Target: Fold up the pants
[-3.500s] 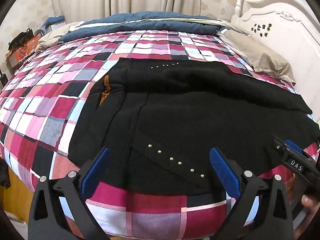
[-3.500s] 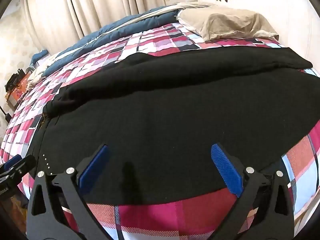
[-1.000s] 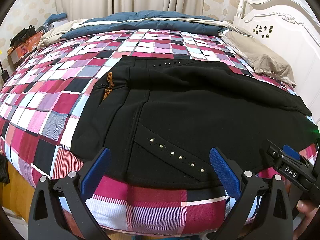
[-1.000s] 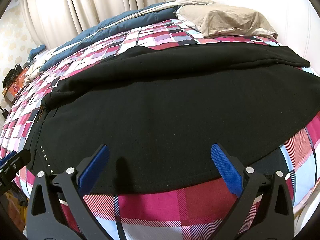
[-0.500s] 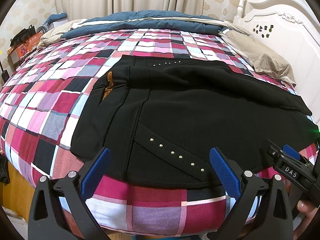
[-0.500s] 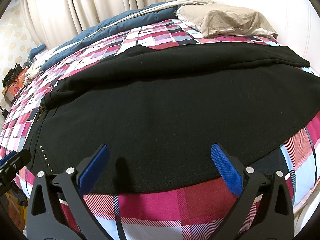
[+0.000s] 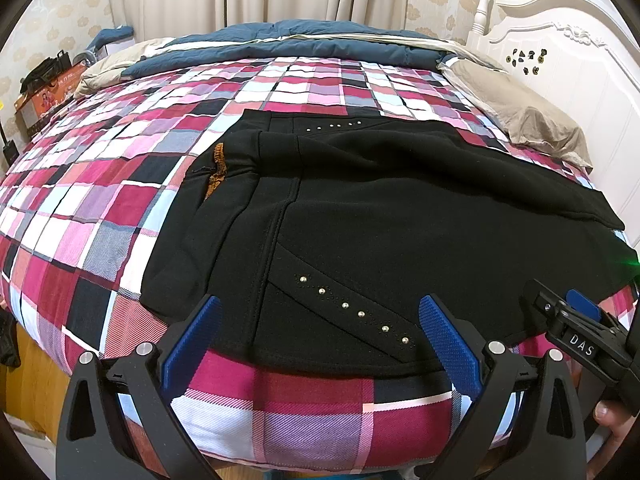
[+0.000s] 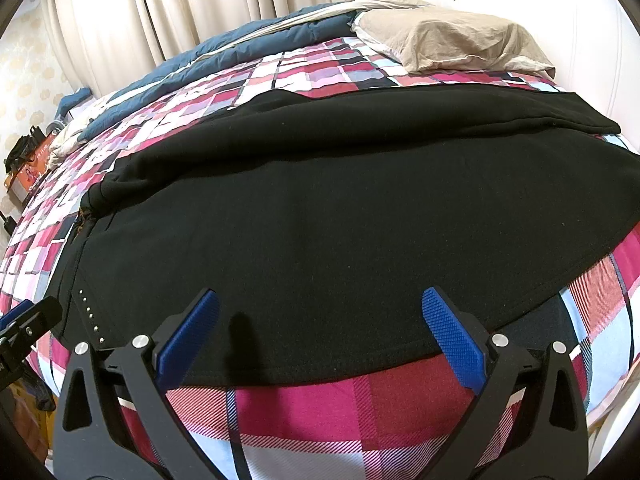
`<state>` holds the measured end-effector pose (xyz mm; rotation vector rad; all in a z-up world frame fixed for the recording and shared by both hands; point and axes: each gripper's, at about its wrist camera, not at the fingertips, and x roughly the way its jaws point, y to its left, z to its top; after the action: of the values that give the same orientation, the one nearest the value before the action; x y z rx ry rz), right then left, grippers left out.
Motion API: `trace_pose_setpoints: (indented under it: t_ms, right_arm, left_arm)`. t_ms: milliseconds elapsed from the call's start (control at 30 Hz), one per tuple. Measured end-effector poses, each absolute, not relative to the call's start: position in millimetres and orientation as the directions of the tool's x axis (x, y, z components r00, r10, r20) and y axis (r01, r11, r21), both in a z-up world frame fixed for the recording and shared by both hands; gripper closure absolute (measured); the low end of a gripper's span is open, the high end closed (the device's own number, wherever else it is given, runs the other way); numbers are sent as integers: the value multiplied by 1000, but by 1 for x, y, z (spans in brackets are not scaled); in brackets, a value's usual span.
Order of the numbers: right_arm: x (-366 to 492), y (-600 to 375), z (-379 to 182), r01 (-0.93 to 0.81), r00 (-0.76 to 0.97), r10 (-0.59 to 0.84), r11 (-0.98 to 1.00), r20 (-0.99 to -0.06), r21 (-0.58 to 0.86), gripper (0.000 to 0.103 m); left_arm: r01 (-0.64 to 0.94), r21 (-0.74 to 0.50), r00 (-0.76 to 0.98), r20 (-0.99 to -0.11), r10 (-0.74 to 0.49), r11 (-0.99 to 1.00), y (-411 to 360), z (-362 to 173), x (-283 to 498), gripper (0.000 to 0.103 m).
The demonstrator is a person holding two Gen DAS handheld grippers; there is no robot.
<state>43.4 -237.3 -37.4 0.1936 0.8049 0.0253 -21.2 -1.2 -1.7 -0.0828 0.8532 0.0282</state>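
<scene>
Black fleecy pants (image 7: 400,232), studded along a seam, lie on the checked bed (image 7: 100,200), long axis left to right: waistband left, legs running right toward the pillow (image 7: 532,120). Left hand-held gripper (image 7: 320,336) and right hand-held gripper (image 8: 320,332) hover at the near hem, both spread wide, grasping nothing.

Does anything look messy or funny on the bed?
Slightly: the black pants lie spread out, but the far leg is rumpled over the near one, and an orange inner trim peeks out at the waist.
</scene>
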Motion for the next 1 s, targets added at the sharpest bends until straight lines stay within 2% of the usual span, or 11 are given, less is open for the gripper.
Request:
trace_pose_setpoints:
  t_ms: [233, 300, 367, 533, 600, 767, 1000]
  right_arm:
    - [47, -237, -37, 38, 687, 114, 981, -718, 192, 2]
    - [51, -238, -34, 23, 681, 141, 977, -719, 213, 2]
    - [59, -237, -29, 1, 676, 170, 973, -718, 231, 2]
    - [86, -233, -6, -105, 668, 287, 950, -687, 294, 2]
    - [97, -231, 2, -129, 671, 310, 943, -674, 306, 2]
    - [120, -220, 14, -168, 666, 338, 936, -665, 308, 2]
    - [140, -214, 10, -180, 640, 355, 931, -682, 316, 2]
  left_arm:
    - [-48, -84, 642, -766, -34, 995, 7, -7, -11, 5]
    - [-23, -142, 618, -780, -98, 990, 16, -8, -4, 5]
    - [10, -254, 577, -789, -213, 967, 35, -9, 8, 5]
    - [5, -367, 552, -774, -309, 930, 96, -3, 52, 5]
    - [-14, -422, 564, -752, -341, 907, 127, -2, 76, 5]
    - [-82, -699, 493, -648, -581, 710, 205, -28, 156, 5]
    - [-34, -804, 450, -543, -709, 593, 221, -42, 216, 5]
